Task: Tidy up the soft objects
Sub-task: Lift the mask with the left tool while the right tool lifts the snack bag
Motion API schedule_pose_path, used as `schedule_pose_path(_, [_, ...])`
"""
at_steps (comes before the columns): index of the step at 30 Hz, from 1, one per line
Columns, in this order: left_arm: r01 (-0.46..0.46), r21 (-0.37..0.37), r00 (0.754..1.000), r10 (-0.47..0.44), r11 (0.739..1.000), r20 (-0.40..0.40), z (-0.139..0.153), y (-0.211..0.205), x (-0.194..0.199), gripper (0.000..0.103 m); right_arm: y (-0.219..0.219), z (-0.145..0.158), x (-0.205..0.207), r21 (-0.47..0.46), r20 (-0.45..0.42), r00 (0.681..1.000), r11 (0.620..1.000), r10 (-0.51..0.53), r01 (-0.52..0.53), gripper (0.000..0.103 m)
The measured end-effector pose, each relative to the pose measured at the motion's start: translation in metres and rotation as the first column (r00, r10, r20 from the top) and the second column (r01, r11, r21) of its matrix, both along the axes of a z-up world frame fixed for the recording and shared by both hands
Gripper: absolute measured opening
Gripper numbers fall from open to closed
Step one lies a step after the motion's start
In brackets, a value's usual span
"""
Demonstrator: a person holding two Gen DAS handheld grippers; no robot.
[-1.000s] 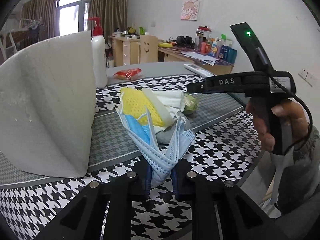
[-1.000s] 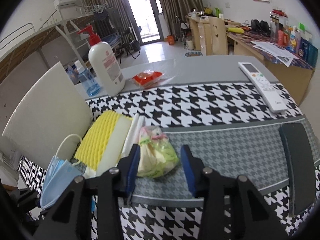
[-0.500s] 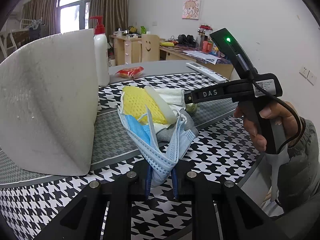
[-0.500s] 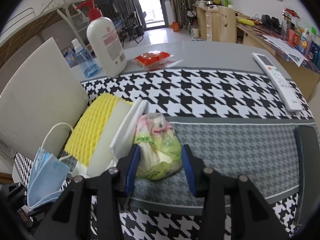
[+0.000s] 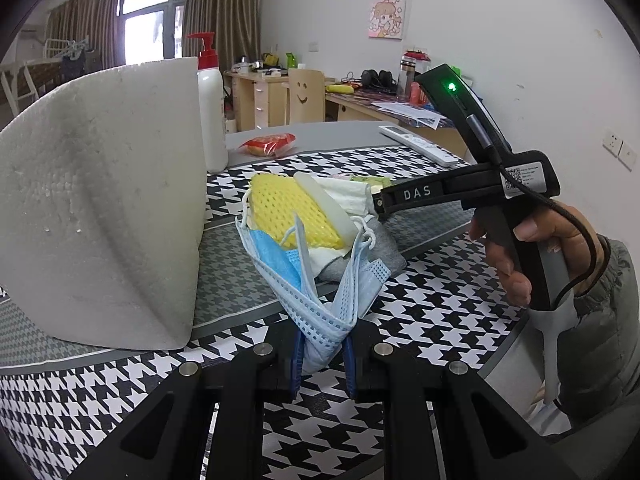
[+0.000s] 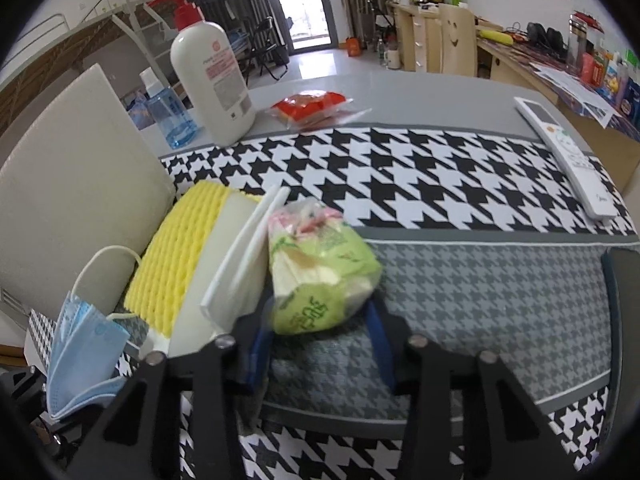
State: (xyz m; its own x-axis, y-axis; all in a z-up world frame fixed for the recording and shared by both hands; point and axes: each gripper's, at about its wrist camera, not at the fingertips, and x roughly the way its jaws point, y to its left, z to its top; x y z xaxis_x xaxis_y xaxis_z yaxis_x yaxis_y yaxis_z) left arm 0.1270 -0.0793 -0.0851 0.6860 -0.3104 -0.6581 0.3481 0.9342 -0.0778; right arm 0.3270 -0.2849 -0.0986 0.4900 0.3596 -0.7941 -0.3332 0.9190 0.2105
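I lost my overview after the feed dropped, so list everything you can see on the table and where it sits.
face masks: a bunch, blue, front edge, held in the left gripper
foam net: one, yellow, in the pile by the board
foam sheets: a few, white, leaning beside the net
tissue pack: one, green, right of the pile
foam board: one, white, standing at left
pump bottle: one, white with red pump, far side
small bottle: one, clear blue, beside it
snack packet: one, red, far side
remote: one, white, right
left gripper: jaws shut on the masks
right gripper: jaws closing around the tissue pack
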Motion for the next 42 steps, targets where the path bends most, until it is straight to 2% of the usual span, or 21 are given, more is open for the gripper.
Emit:
schedule_pose_path(4, [0.001,0.001,1.0,-0.001,1.0,0.011,0.002,-0.001,-0.002,0.017,-0.005,0.005,-0.005,0.005,0.012,1.0,1.0,0.001,-0.002,0.035])
schedule_pose_path(10, [0.0,0.001,0.999,0.0,1.0,0.032,0.009,-0.001,-0.007,0.017,-0.015,0.019,-0.014,0.016,0.042,0.999,1.0,-0.008,0.008,0.031])
schedule_pose_path(20, [0.007,-0.004,0.995,-0.006,1.0,0.099,0.031,0.0,-0.023,0.017,-0.026,0.052,-0.042,0.042,0.126,0.992,0.999,-0.027,0.022,0.031])
schedule_pose_path(31, [-0.002,0.013,0.981,-0.001,1.0,0.192,0.064,0.002,-0.042,0.017,-0.022,0.092,-0.092,0.07,0.255,0.967,0.998,-0.025,0.007,0.031])
schedule_pose_path(42, [-0.032,0.002,0.96,0.03,0.999,0.279,0.097,0.017,-0.048,0.017,-0.018,0.113,-0.124,0.096,0.341,0.939,0.995,-0.052,0.02,0.031])
